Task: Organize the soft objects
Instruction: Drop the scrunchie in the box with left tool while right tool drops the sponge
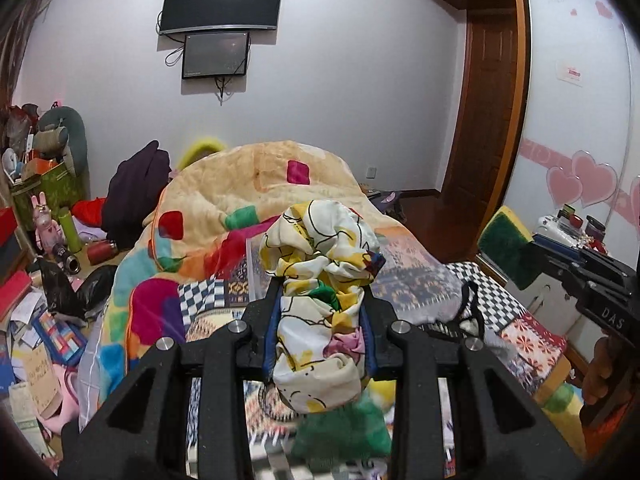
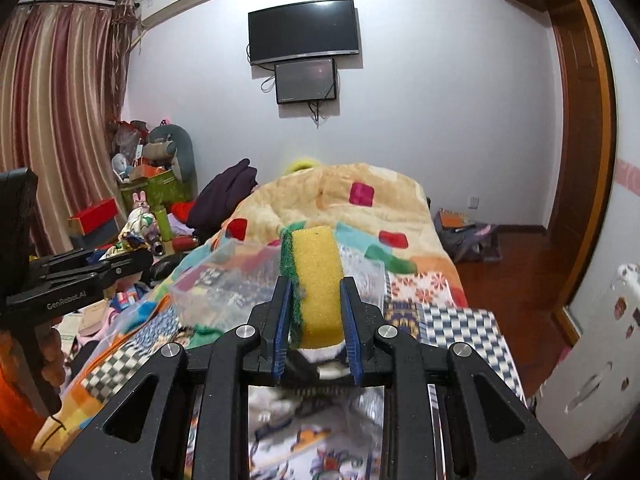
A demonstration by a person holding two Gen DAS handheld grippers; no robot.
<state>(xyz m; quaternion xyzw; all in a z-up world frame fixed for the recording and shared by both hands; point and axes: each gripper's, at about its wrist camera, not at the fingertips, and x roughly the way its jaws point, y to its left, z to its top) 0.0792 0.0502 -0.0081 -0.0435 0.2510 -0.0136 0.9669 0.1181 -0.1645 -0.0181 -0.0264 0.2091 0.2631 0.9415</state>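
Note:
My left gripper point(image 1: 323, 292) is shut on a bunched white cloth with yellow and black print point(image 1: 320, 264), held up above the bed. The same cloth shows small at the left of the right wrist view point(image 2: 138, 226). My right gripper point(image 2: 316, 298) is shut on a yellow sponge with a green scouring side point(image 2: 314, 276), also held above the bed. The sponge shows at the right of the left wrist view point(image 1: 506, 246). A clear plastic box point(image 2: 224, 280) lies on the bed just beyond the sponge.
The bed has a patchwork sheet point(image 1: 516, 320) and a heaped colourful blanket point(image 1: 248, 188). A small dark garment point(image 1: 470, 312) lies on the sheet. Clutter covers the floor at left point(image 1: 52, 248). A door point(image 1: 488, 112) and a white cabinet point(image 2: 592, 352) stand at right.

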